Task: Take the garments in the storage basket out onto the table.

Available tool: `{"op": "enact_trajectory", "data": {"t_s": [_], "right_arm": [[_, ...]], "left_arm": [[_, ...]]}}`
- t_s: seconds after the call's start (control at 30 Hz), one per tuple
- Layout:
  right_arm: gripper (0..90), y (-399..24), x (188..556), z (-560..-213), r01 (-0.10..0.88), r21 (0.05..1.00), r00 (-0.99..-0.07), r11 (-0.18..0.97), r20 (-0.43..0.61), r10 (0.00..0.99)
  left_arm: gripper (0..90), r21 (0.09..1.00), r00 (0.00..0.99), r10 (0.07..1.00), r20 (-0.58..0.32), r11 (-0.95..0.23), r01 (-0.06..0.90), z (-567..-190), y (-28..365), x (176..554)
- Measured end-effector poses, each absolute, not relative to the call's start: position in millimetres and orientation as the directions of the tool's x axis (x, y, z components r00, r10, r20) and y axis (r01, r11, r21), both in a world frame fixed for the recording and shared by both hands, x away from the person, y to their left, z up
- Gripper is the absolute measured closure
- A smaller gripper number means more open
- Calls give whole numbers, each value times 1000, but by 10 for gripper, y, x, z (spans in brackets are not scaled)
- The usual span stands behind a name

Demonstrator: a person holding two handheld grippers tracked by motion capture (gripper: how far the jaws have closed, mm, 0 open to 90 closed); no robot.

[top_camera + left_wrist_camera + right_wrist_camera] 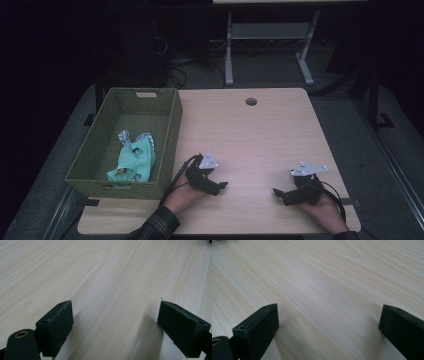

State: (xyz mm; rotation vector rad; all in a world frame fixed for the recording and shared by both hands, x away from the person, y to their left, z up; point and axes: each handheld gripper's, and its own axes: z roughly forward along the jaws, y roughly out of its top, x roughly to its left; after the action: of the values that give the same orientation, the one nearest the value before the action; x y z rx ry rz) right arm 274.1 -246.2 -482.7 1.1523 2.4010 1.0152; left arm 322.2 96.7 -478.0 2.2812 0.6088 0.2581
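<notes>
Grippers at rest near the worktop's (260, 135) near edge: left gripper (218, 186) and right gripper (280, 194), well apart, fingers (56, 326) of each spread wide with only bare wood between them. Far left, a woven green basket (170, 125) holds a crumpled mint-green cloth (134, 161); its right wall stands between cloth and left gripper.

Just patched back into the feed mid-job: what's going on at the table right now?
A person rests both hands on the wooden table, holding a tool in each. The left tool and the right tool both stand open with nothing between their jaws, pointing toward each other over bare wood. At the table's left edge sits a green woven basket with a light green garment crumpled inside. Neither tool touches it.
</notes>
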Motion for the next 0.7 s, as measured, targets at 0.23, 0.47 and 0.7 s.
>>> {"op": "enact_trajectory", "data": {"t_s": [0.23,0.47,0.7], "right_arm": [[23,-2463,2741,-4826,565,703,-638,433,39,769],[24,-2462,2742,-4826,565,703,-638,432,40,769],[24,-2462,2742,-4826,564,704,-638,431,40,769]], "left_arm": [[125,685,874,487,3,-638,353,-4744,954,3237],[130,664,866,500,-3,-646,375,-4702,981,3270],[131,679,849,527,-26,-614,402,-4668,1018,3285]]}}
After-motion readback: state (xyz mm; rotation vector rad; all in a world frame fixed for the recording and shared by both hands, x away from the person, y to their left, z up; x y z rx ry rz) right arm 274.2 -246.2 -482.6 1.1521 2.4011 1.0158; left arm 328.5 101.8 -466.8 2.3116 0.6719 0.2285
